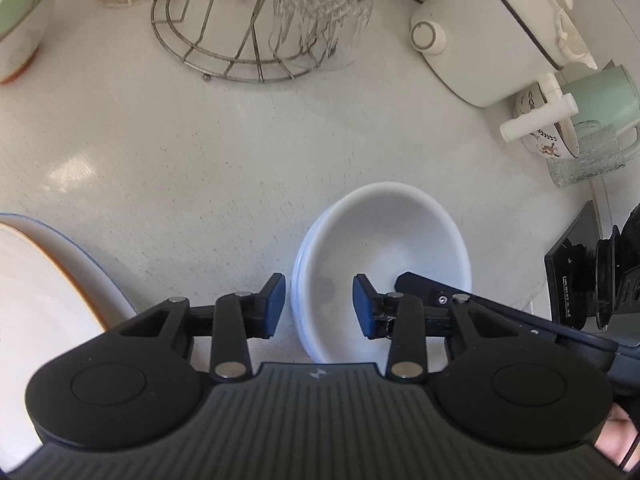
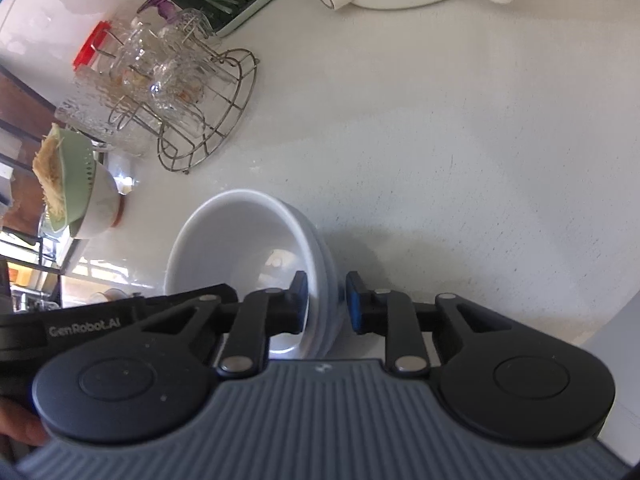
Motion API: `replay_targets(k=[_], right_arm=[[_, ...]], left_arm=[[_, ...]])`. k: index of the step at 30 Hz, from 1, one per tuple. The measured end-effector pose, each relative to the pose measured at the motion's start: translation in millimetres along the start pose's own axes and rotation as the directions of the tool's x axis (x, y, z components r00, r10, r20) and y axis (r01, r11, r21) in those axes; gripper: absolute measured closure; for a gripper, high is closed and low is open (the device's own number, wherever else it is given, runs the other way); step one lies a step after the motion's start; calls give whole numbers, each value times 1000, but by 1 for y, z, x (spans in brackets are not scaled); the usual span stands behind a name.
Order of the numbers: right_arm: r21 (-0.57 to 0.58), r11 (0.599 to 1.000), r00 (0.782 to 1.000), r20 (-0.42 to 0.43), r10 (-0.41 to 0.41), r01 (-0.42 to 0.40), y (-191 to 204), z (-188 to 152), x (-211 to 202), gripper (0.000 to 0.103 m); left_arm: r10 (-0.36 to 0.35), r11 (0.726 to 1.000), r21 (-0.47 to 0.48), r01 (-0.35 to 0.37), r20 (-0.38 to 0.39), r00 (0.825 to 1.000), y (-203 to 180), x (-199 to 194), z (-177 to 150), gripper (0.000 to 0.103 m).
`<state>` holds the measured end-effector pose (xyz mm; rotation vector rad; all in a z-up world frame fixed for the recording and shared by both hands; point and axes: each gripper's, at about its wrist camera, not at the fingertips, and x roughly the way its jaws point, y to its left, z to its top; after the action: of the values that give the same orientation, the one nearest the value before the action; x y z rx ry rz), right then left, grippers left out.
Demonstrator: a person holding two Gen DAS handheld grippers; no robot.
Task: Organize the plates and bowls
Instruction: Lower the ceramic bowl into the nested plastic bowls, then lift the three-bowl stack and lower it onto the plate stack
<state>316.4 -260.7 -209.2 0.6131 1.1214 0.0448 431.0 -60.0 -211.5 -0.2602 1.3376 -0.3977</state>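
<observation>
A stack of white bowls (image 1: 384,240) stands on the white counter, also in the right wrist view (image 2: 240,236). My left gripper (image 1: 319,305) is open, its fingers astride the stack's left rim without touching it. My right gripper (image 2: 323,302) is open, its fingers astride the stack's right rim. A white plate with an orange edge (image 1: 44,292) lies on a blue-rimmed plate at the lower left of the left wrist view.
A wire glass rack (image 1: 240,28) with upturned glasses stands behind the bowls, also in the right wrist view (image 2: 192,92). A white lidded pot (image 1: 492,32), a green mug (image 1: 600,96), a patterned bowl (image 1: 544,128) and a green-and-white bowl (image 2: 84,192) stand around.
</observation>
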Motion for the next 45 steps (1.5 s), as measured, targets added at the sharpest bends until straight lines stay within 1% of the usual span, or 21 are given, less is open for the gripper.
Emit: replay_targets(k=[2,6,11,16,19,23,28,33,37,40,42,45], right_arm=[[13,1000,1000,-3,10,-10,-1,-1,2,80],[29,999,1000,0,16,-16,-3,-3,2,81],[32,999,1000,17,12,-12,-1,-6,-4,81],[36,999,999,49,9,-11,1,-8,-19,81],[60,998,997,75,23,-28,-1,-10,-33,81],[58,998,995,99,25,-31,3,-12,-49,81],[31,999,992,122,28,-32,17,-14,-66,81],[-3,999,988,153,36,-35,36,-20,-86,81],[-35,998,984,168,52,-46,53,-26,-97,81],[-67,996,982,175,64,-53,67,-32,-97,81],[-82,995,983,170,72,-59,76,-36,-95,81],[-101,993,985,159,71,-55,88,-43,-90,81]], left_arm=[[8,1000,-11,-9,-5,1000,1,1,0,63],[1,1000,-3,-1,-6,1000,2,0,-1,66],[-25,1000,-5,25,-15,1000,3,-4,0,66],[-50,999,17,50,-8,999,-5,-19,0,66],[-55,998,39,55,2,998,-13,-34,-2,66],[-62,997,54,61,9,998,-21,-52,-4,66],[-52,996,77,49,35,998,-30,-78,-6,66],[-70,995,79,64,83,994,-31,-111,-11,66],[-59,994,94,48,117,991,-26,-133,-17,66],[-27,992,123,10,138,990,-21,-146,-23,66],[-19,993,120,0,154,988,-14,-152,-27,66],[-24,995,96,8,167,986,2,-161,-33,66]])
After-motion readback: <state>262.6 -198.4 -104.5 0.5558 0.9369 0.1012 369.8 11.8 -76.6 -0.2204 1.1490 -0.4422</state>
